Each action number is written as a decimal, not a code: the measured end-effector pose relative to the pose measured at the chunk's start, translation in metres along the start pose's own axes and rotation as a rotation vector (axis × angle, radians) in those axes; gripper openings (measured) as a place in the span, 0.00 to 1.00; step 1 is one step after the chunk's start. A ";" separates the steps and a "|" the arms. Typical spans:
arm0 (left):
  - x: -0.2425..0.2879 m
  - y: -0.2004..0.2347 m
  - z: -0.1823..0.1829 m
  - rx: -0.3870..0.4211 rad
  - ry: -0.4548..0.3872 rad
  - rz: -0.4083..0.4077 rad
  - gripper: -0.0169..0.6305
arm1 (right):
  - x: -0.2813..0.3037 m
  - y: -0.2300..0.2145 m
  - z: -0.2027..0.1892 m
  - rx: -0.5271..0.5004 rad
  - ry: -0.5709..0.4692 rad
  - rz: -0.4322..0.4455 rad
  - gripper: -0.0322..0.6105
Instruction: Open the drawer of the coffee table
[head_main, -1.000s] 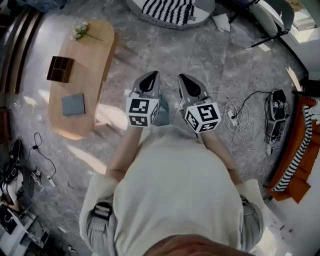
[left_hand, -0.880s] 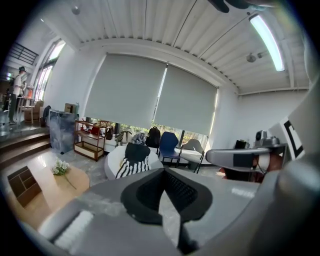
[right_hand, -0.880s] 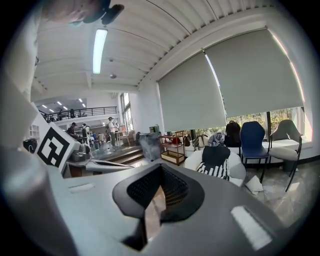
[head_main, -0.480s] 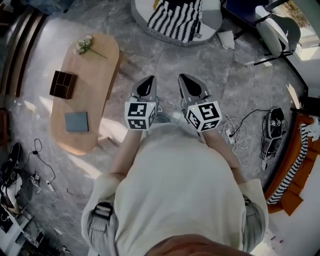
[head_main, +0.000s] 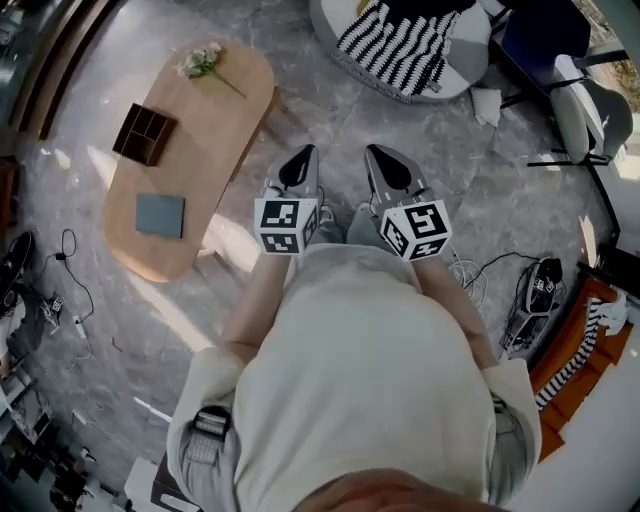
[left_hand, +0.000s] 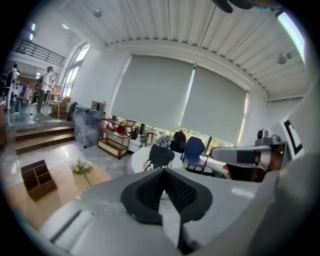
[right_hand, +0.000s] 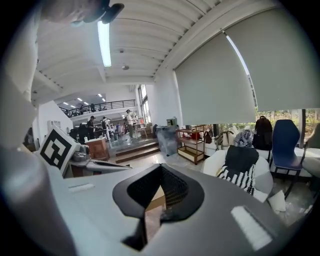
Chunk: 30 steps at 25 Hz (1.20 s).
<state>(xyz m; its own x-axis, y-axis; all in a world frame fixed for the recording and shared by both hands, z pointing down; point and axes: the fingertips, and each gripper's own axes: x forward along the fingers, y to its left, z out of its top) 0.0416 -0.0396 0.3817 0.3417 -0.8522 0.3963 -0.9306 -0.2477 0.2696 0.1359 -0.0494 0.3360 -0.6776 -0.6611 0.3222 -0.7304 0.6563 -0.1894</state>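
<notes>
Closest to you, the left gripper (head_main: 301, 163) and the right gripper (head_main: 384, 163) sit side by side in front of your chest, each with its jaws pressed together on nothing, so you would likely have to part one pair before it could take a drawer pull; arrive with both shut and you may only bump the front. Loose cables (head_main: 470, 272) lie on the shiny stone floor just by your right side, and a careless step there could snag a foot. The coffee table (head_main: 205, 135) stands ahead and to your left, well apart from both grippers. It is a long rounded oval, its long axis running from the near-left end up to the far-right end, with one long edge facing you. No drawer front shows from above, so you could walk to the wrong side. On slim legs and a slick floor, the table may slide toward you instead of the drawer coming out, and that would jostle the grey pad (head_main: 160, 215), the brown divided tray (head_main: 145, 133) and, farthest, the flowers (head_main: 203, 60).
</notes>
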 end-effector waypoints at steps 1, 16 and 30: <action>-0.004 0.011 -0.002 -0.015 0.000 0.028 0.02 | 0.008 0.005 -0.001 -0.006 0.012 0.023 0.05; -0.068 0.158 -0.046 -0.273 -0.042 0.476 0.02 | 0.136 0.073 0.002 -0.136 0.146 0.400 0.05; -0.072 0.215 -0.085 -0.504 -0.011 0.769 0.02 | 0.249 0.077 -0.010 -0.234 0.289 0.661 0.05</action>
<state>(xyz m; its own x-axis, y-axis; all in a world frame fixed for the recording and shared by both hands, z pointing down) -0.1717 0.0078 0.4854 -0.3515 -0.7040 0.6171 -0.7329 0.6171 0.2866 -0.0884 -0.1596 0.4105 -0.8949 -0.0033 0.4463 -0.1210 0.9643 -0.2355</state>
